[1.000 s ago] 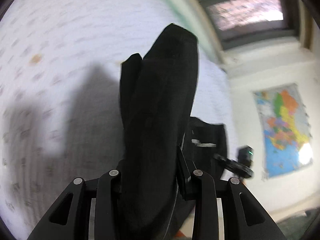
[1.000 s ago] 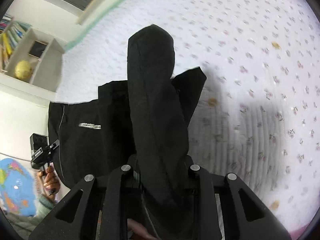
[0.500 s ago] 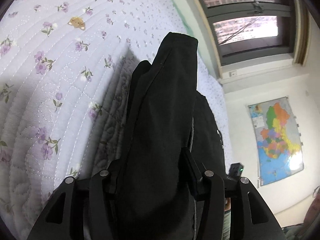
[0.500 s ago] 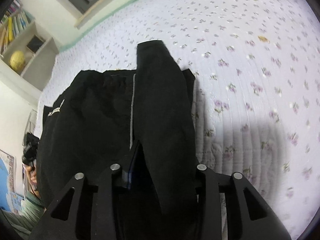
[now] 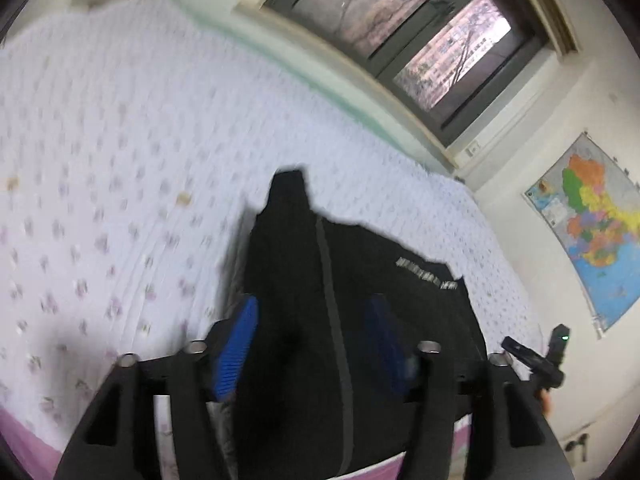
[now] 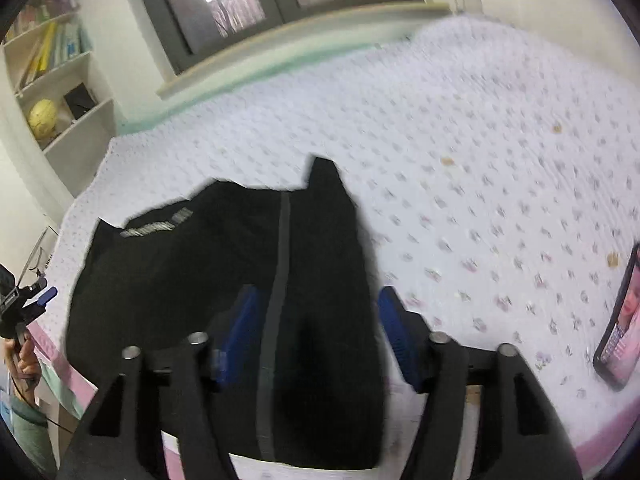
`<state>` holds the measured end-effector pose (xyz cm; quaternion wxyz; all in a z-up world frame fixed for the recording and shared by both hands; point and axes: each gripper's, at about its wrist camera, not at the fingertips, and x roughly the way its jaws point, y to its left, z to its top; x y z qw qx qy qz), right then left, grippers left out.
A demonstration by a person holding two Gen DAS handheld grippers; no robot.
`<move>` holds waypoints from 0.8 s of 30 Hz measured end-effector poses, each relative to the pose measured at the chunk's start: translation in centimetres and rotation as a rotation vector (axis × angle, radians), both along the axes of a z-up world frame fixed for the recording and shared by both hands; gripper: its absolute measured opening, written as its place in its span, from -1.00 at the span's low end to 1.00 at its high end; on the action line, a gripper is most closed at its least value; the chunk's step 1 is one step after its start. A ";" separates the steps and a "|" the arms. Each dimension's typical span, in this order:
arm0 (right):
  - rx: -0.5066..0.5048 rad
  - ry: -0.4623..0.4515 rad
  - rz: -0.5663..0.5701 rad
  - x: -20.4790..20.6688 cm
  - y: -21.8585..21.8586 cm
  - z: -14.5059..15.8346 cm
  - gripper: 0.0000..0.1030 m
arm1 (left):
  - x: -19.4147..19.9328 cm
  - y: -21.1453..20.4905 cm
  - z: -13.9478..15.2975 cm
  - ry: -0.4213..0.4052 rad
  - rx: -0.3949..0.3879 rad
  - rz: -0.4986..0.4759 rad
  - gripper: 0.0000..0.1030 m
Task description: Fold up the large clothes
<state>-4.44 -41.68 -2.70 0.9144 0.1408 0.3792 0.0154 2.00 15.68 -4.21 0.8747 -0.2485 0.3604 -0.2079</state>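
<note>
A black garment (image 5: 360,292) with a grey stripe and white lettering lies folded on the flowered bed quilt (image 5: 100,160), near the bed's front edge. It also shows in the right wrist view (image 6: 224,264). My left gripper (image 5: 312,320) is open above the garment's left side, blue pads apart, with nothing held. My right gripper (image 6: 316,312) is open above the garment's right side, also empty. The other gripper shows at each view's edge (image 5: 536,360) (image 6: 24,300).
A phone (image 6: 620,320) lies on the quilt at the right. A window (image 5: 420,28) and sill run along the far side of the bed. A map (image 5: 592,232) hangs on the wall, and a bookshelf (image 6: 52,80) stands at the far left.
Both grippers have let go of the black cloth and opened. They have drawn back and up from the garment, which now lies flat on the bed.
</note>
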 end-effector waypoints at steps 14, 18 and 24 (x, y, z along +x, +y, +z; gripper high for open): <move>-0.016 0.275 0.038 16.0 6.4 -8.6 0.30 | 10.7 -8.4 -7.8 0.286 0.253 0.082 0.48; -0.058 0.236 0.034 15.4 6.9 -8.6 0.30 | 10.6 -8.8 -7.7 0.259 0.275 0.083 0.49; -0.036 0.133 0.032 11.3 6.7 -6.1 0.33 | 6.8 -11.0 -2.4 0.110 0.390 0.068 0.46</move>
